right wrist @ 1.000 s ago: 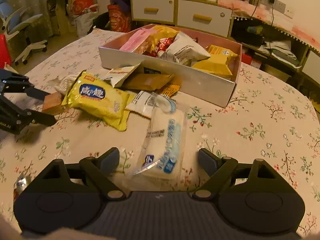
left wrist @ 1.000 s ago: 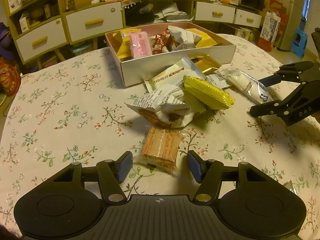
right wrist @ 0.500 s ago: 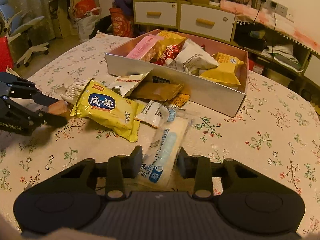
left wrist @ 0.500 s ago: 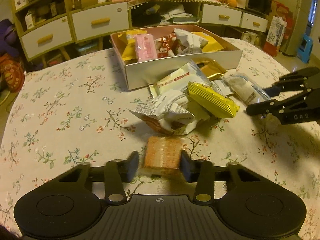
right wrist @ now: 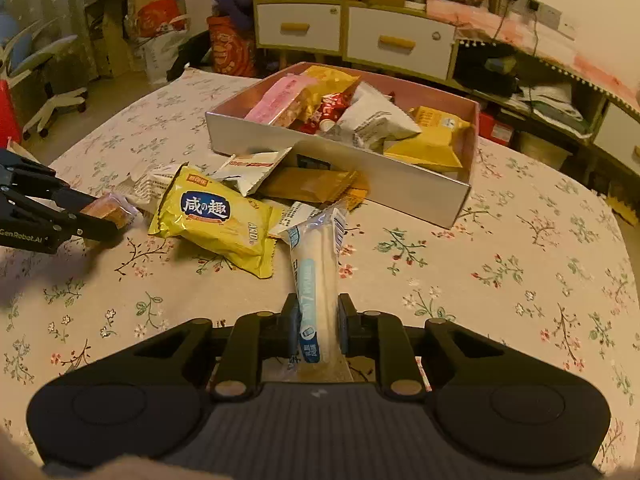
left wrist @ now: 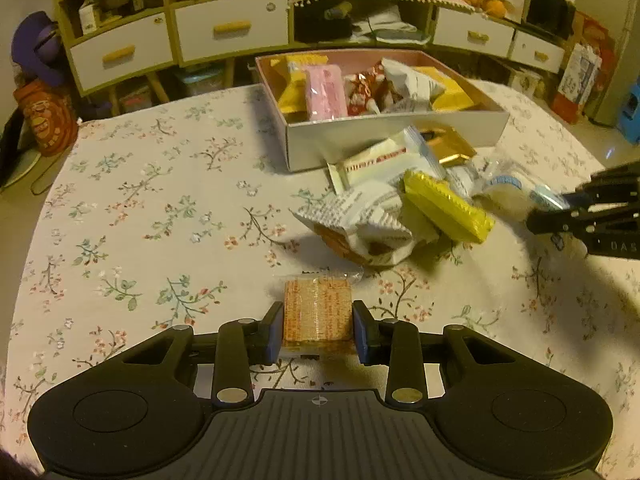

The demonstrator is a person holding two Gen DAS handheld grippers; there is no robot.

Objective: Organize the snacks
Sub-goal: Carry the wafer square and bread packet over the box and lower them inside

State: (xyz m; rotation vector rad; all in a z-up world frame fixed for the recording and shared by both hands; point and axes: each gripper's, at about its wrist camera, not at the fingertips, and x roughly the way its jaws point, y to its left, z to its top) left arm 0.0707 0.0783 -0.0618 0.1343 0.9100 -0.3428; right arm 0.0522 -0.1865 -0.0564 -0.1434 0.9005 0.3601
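Two hand-held grippers clamp snack packets at once over a floral tablecloth (left wrist: 168, 216). The left gripper (left wrist: 318, 330) has just closed its blue pads on both sides of an orange wafer pack (left wrist: 318, 310), which lies at the near edge of the pile. The right gripper (right wrist: 318, 330) has just pinched shut on the near end of a long clear-wrapped white roll with blue print (right wrist: 316, 276), whose far end points toward the box.

The job looks partly done. The open cardboard box (right wrist: 340, 178) already holds a pink bar (right wrist: 280, 102), a red packet, a white bag (right wrist: 374, 120) and yellow packs. Still loose in front of it, besides the two gripped items, are a big yellow bag (right wrist: 218, 220), a white sachet with a red stripe (right wrist: 250, 168), a flat golden-brown packet (right wrist: 308, 186) and a crumpled white bag (left wrist: 362, 216).

Legible writing is scarce: the yellow bag shows Chinese characters on a dark blue oval and what reads as "AKD" along its side; the left gripper's arm reads "GenRobot.AI", the right one's "DAS". The print on the roll is too small to read
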